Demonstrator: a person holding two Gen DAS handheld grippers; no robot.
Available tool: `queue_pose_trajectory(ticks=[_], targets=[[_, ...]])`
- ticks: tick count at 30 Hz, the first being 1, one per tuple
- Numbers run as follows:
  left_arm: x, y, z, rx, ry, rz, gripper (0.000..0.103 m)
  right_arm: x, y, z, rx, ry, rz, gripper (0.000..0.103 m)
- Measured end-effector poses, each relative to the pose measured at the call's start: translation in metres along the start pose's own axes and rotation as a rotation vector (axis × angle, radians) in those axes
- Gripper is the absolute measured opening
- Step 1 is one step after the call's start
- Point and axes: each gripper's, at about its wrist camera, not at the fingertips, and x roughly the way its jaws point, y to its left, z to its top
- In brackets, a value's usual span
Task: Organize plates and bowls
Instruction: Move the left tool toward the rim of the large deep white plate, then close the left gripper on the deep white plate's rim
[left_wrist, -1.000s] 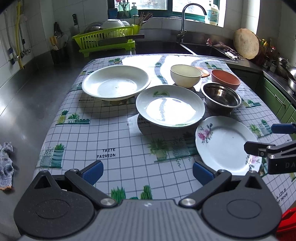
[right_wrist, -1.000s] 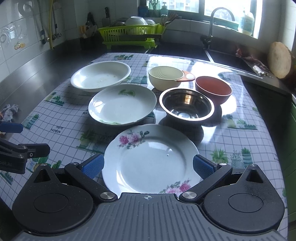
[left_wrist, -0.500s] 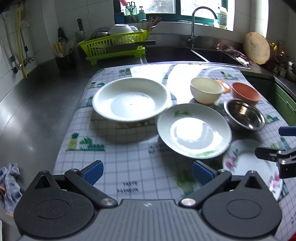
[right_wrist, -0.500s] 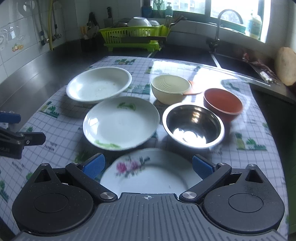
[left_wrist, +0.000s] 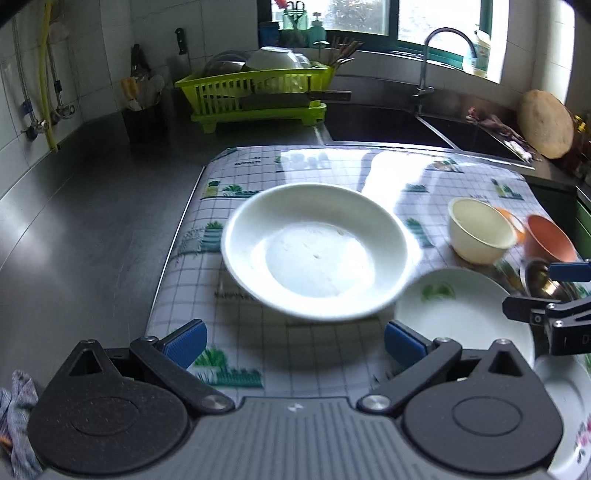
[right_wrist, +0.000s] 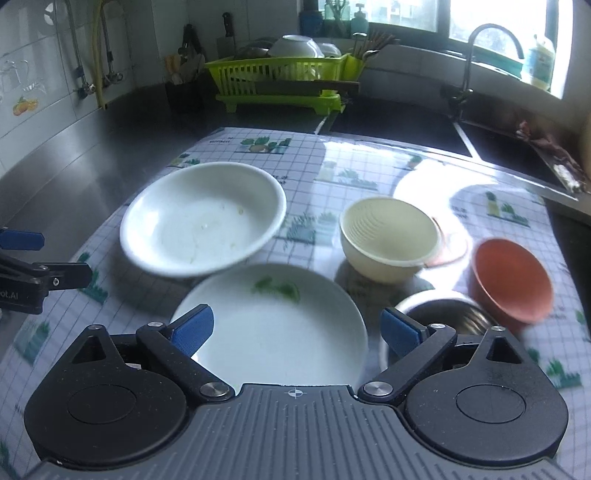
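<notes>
A large deep white plate sits at the far left of the checked tablecloth. My left gripper hangs open just short of its near rim, holding nothing. A flatter white plate with a green leaf lies under my right gripper. Its jaws are closing slightly but stand wide, and nothing is pressed between them. A cream bowl, an orange bowl and a steel bowl stand to the right. A floral plate shows at the near right edge.
A green dish rack with bowls stands at the back beside the sink and tap. Bare steel counter runs along the left, with a rag near me. A round wooden board leans at the back right.
Both grippers have moved forward over the table, side by side. The floral plate has slid out from under the right gripper, and the deep plate and leaf plate now lie close ahead.
</notes>
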Motion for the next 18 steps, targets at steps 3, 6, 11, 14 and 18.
queue_pose_trajectory(ticks=[3,6,11,14,18], targets=[[0.019,0.012,0.01,-0.012,0.006,-0.005,0.098,0.021,0.005,0.012,-0.005,0.017,0.012,0.095],[0.037,0.02,0.017,-0.011,0.014,0.006,0.096,0.042,0.009,0.02,-0.004,0.031,0.005,0.093],[0.06,0.031,0.028,-0.029,0.016,0.012,0.095,0.072,0.009,0.032,0.021,0.049,0.01,0.091],[0.077,0.038,0.037,-0.049,0.017,0.008,0.093,0.088,0.008,0.038,0.032,0.069,0.012,0.089],[0.094,0.044,0.046,-0.057,0.025,0.01,0.088,0.104,0.008,0.045,0.039,0.085,0.013,0.085]])
